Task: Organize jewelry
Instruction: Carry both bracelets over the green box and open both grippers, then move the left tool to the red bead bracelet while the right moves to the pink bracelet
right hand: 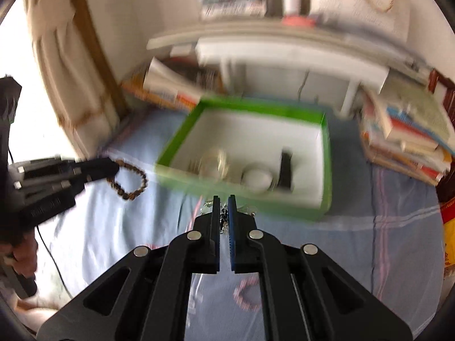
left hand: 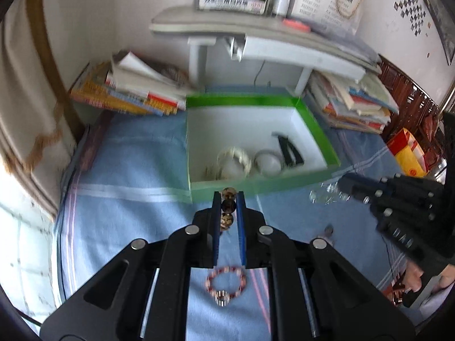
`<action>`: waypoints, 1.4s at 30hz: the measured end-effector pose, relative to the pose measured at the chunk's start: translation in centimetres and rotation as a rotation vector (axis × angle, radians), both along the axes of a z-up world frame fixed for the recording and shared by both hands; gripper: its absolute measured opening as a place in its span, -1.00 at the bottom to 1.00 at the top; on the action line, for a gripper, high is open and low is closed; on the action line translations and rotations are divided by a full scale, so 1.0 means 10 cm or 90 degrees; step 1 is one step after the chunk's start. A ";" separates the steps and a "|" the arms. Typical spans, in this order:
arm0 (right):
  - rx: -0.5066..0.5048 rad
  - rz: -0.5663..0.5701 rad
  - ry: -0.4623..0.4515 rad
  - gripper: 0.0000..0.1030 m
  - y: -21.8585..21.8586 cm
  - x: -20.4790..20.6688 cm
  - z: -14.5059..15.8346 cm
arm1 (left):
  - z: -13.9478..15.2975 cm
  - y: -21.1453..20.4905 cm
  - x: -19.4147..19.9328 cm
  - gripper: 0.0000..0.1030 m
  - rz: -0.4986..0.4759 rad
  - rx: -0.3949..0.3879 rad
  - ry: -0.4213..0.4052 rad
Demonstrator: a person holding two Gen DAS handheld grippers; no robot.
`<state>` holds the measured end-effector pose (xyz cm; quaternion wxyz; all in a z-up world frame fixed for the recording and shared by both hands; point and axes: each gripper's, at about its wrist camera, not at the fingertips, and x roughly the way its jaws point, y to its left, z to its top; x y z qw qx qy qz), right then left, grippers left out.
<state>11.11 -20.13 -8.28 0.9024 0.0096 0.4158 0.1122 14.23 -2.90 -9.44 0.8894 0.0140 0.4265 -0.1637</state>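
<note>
- The left tool is clamped on a brown bead bracelet, dark and amber beads in a row between its pads, held just in front of the green box.
- The right tool is closed on a small clear, silvery piece, blurred, near the box's front wall.
- One pink bead bracelet lies on the blue cloth, nearer than the box.
- Inside the box: two pale bangles and one black item.
- Only the right wrist view shows the brown bracelet's whole hanging loop; only the left view shows the pink one sharply.
</note>
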 end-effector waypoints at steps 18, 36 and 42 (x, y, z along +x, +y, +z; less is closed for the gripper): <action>-0.008 -0.058 0.053 -0.90 -0.08 1.21 -0.76 | -0.57 -0.55 1.34 -0.79 0.020 0.046 0.061; 0.000 -0.099 0.047 -0.19 -0.50 0.36 -0.55 | -0.59 -0.10 0.54 0.05 0.035 0.083 0.028; 0.000 -0.184 0.147 -0.19 -0.80 -0.33 -0.98 | -1.08 0.14 -0.10 0.07 0.048 0.108 0.104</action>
